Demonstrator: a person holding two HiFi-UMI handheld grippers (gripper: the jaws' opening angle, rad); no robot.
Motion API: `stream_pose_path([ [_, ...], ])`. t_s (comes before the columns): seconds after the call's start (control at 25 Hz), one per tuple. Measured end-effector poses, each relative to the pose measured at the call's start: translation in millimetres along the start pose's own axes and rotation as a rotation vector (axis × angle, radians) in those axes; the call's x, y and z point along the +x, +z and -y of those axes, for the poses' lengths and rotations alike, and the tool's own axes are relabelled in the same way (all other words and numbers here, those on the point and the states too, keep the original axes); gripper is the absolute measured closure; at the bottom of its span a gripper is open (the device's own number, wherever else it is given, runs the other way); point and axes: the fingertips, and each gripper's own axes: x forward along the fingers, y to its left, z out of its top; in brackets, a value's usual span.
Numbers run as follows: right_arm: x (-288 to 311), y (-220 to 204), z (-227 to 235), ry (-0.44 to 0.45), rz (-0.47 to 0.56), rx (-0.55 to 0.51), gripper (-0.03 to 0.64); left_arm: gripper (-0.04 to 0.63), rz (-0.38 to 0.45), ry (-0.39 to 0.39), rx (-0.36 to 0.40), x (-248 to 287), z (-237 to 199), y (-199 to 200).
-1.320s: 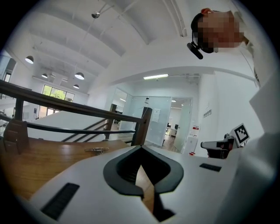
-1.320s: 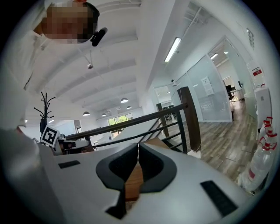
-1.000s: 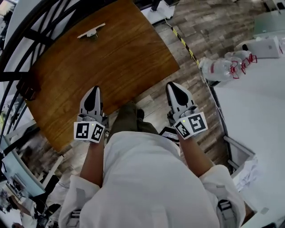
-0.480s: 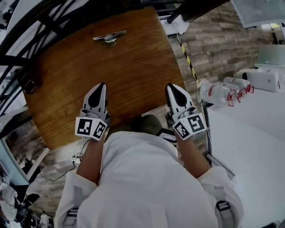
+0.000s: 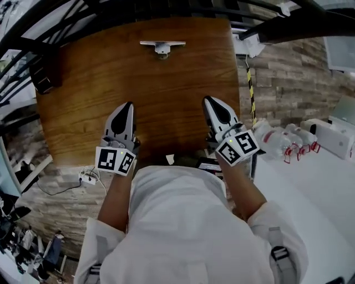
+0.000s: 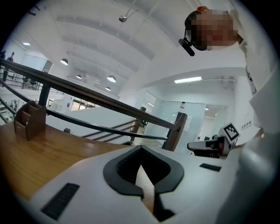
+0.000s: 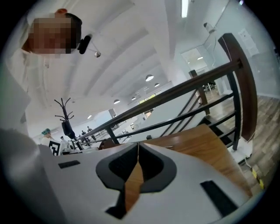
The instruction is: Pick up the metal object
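Where the head view looks steeply down, it lists one wooden surface (image 5: 166, 94), brown and bare over most of its top.
- Metal object (image 5: 162, 47): a pale flat bar on a short stem. It lies on the surface at the middle of its far edge, untouched.
- Dark brown box (image 5: 44, 77): at the surface's far left corner.
- Left gripper (image 5: 126, 106): over the near left part of the surface, tip pointing toward its far edge, well apart from the metal object.
- Right gripper (image 5: 209, 101): over the near right part of the surface, likewise well short of the metal object.
- Clear plastic bottles (image 5: 277, 145): off the surface's right side, on the floor.
- White power strip (image 5: 87, 177): on the floor off the surface's near left corner.
- Black railing (image 5: 83, 16): beyond the surface's far edge.

Left gripper view:
- Left gripper (image 6: 140, 148): fingers (image 6: 78, 183) clenched tip to tip with nothing between them.
- Surface (image 6: 30, 153): runs below at left.
- Brown box (image 6: 29, 120): stands on the surface's left part.
- Railing (image 6: 96, 100): crosses behind the surface.

Right gripper view:
- Right gripper (image 7: 138, 145): fingers (image 7: 197, 166) pressed together and empty.
- Surface (image 7: 205, 144): stretches away at right.
- Railing (image 7: 197, 85): rises past the surface's far side.
- Coat stand (image 7: 64, 116): far beyond the surface, at left.
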Motion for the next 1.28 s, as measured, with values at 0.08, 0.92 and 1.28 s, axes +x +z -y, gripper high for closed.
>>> stream_pose_path([
  [0.08,22.2,-1.9,6.9,0.069,-0.030,0.057,0.592,0.581,0.004,0.040,0.007,5.3,-3.4,-1.8],
  [0.92,172.4,-46.3,39.1,0.336,-0.041,0.857,0.500,0.581,0.003,0.173,-0.013,29.4,-41.3,-50.5],
  [1.28,207.3,-87.9,72.2,0.191,-0.043,1.172,0.451,0.581,-0.008,0.175,-0.043,29.5,-42.0,-68.4],
])
